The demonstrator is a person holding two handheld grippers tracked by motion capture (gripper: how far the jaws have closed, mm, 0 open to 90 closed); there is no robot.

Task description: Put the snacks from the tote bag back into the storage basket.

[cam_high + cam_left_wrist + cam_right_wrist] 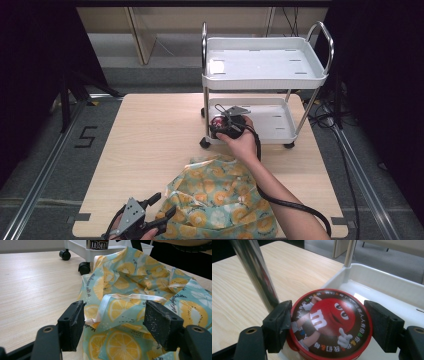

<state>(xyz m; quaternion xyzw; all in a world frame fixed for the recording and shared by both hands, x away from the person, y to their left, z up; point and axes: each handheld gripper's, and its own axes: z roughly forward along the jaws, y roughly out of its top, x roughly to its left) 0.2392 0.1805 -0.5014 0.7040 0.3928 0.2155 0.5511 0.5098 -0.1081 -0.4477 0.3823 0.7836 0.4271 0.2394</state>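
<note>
The right tool (325, 325) is sitting with its jaws apart around a red-lidded candy tin (329, 322) on the white cart's lower tray (387, 290); its left jaw is touching the rim. The left tool (115, 325), jaws spread, is straddling a lemon-print cloth bag (140, 290) lying on the table (35, 285).

teal cloth (220, 197) with yellow citrus slices and white flowers, next to the cart. cart (310, 75) is white with silver posts, black wheels. tin (329, 323) in it has a red lid, m&m guy.
</note>
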